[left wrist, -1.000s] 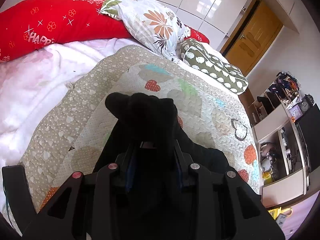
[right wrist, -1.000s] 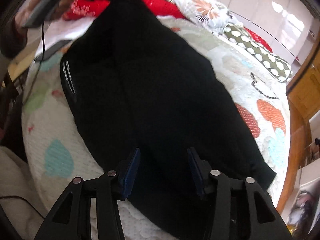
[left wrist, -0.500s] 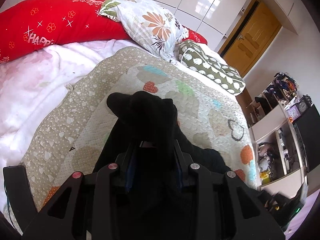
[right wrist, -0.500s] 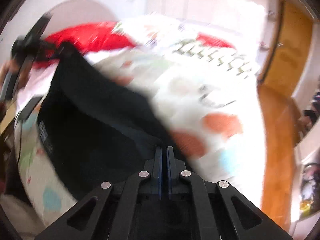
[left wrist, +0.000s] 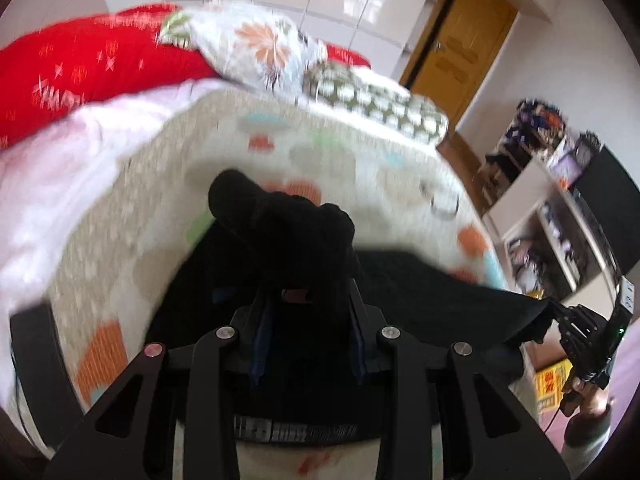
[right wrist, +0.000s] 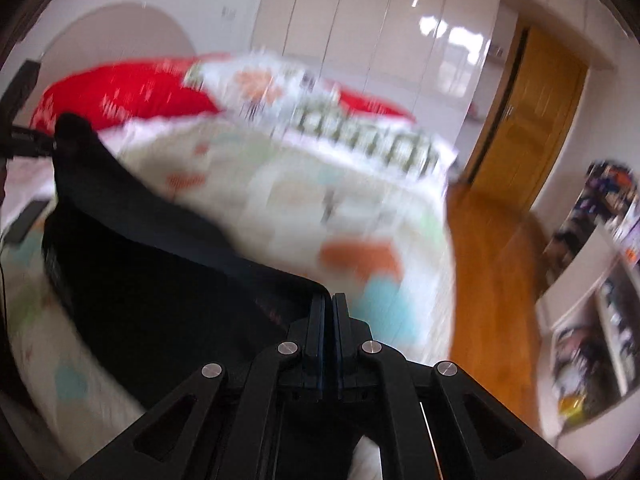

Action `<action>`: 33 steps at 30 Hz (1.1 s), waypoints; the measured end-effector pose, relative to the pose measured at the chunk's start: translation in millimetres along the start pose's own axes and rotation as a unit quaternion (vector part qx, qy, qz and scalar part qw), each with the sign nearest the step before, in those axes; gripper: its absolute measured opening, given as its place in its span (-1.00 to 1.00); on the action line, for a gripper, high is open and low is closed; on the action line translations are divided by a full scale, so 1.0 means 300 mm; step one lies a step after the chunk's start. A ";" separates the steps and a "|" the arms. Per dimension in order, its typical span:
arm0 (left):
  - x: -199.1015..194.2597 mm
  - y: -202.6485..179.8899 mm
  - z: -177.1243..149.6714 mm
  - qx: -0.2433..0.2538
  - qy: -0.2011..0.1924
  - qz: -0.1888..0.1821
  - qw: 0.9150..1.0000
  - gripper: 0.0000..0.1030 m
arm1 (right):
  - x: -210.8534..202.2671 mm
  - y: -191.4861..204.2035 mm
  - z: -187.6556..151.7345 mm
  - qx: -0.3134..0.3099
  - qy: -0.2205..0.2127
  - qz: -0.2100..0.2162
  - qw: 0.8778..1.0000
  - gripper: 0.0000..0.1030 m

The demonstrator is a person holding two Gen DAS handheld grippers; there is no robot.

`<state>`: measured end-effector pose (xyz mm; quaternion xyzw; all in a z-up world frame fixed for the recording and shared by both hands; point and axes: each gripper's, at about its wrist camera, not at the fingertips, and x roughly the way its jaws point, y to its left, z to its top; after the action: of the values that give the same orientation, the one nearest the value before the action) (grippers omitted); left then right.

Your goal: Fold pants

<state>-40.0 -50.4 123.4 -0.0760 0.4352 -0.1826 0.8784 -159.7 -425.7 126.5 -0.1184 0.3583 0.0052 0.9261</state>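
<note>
Black pants (left wrist: 420, 292) hang stretched between my two grippers above the patterned quilt (left wrist: 360, 168). My left gripper (left wrist: 308, 300) is shut on a bunched end of the pants, which bulges out past its fingers. My right gripper (right wrist: 329, 304) is shut on the other end of the pants (right wrist: 160, 280), its fingers pressed together on a thin edge of fabric. The right gripper also shows in the left wrist view (left wrist: 576, 332) at the lower right, holding the cloth. Both views are blurred by motion.
Red pillow (left wrist: 80, 68), floral pillow (left wrist: 256, 48) and green spotted pillow (left wrist: 376, 100) lie at the bed's head. A wooden door (right wrist: 532, 120) and wooden floor (right wrist: 492, 272) are to the right. White shelves (left wrist: 560, 224) with clutter stand at the far right.
My right gripper has shut on the pants' edge and lifted it off the bed, swinging up and right. My left gripper keeps its hold and has risen a little; the pants now hang taut.
</note>
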 end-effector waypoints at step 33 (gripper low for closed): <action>0.029 0.330 -0.076 -0.139 0.007 -0.008 0.990 0.50 | 0.144 0.483 0.227 0.003 0.019 0.280 0.960 0.07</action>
<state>-27.9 38.1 74.2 -0.1993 0.4621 -0.1278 0.8546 -96.3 -272.8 115.2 -0.0107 0.3945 0.2607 0.8811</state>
